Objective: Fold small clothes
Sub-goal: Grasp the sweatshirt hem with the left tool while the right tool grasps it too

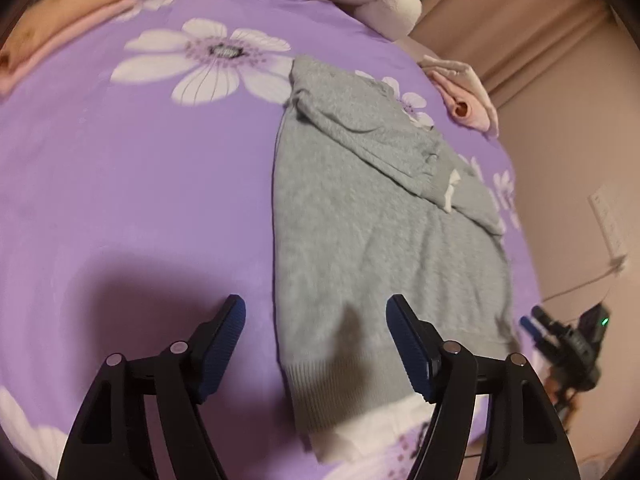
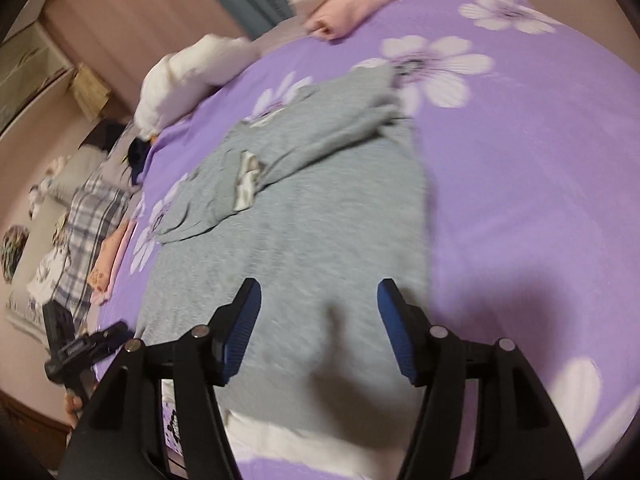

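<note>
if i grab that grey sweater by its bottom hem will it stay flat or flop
The grey sweater will probably flop: it is soft knit, and its folded-in sleeve already lies rumpled. Lifted at one point, it would likely sag and let the sleeve slide out. It looks light, and may drag along the purple bedsheet rather than slide cleanly.

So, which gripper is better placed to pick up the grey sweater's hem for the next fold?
Probably the right gripper: its open jaws sit over the grey sweater near the hem. The left gripper straddles the sweater's side edge, partly over bedsheet.

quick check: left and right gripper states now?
Left gripper: open, empty, above the grey sweater.
Right gripper: open, empty, above the same sweater.
</note>
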